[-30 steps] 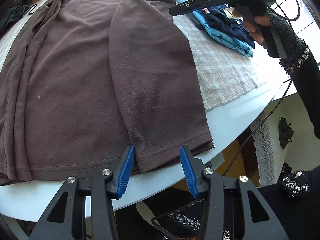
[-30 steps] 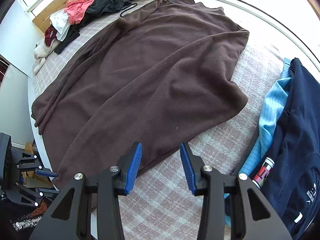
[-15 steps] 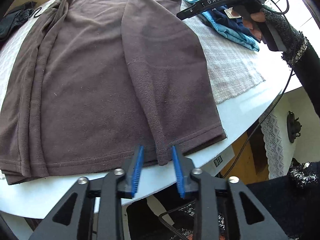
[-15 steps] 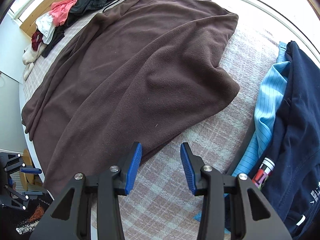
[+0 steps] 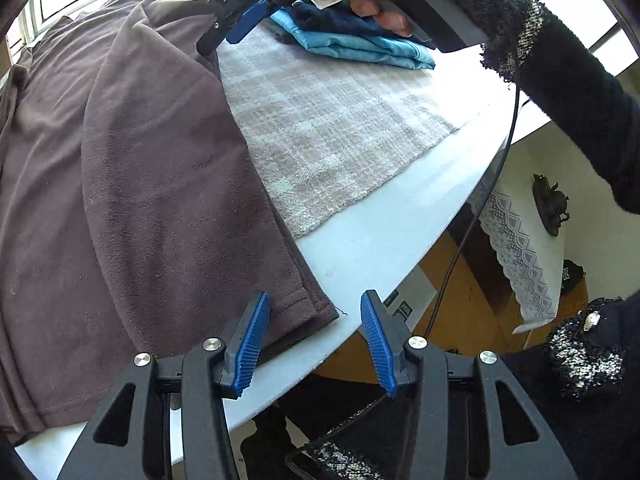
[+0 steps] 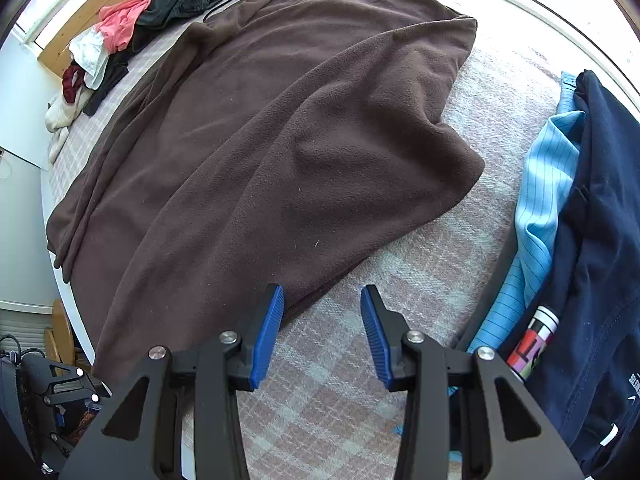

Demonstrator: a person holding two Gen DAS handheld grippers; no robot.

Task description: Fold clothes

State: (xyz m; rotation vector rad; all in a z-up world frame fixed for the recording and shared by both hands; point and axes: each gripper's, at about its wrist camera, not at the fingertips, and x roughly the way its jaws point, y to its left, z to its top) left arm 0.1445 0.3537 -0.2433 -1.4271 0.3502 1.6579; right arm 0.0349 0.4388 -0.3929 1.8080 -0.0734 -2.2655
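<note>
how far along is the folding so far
Done: folded blue clothes are stacked at the side. In hand: the brown fleece lies spread with one sleeve laid inward; the left gripper, jaws just widened, is open at the cuff, and the right gripper is open, holding nothing. Left: the fleece's remaining folds and the heap of clothes.
</note>
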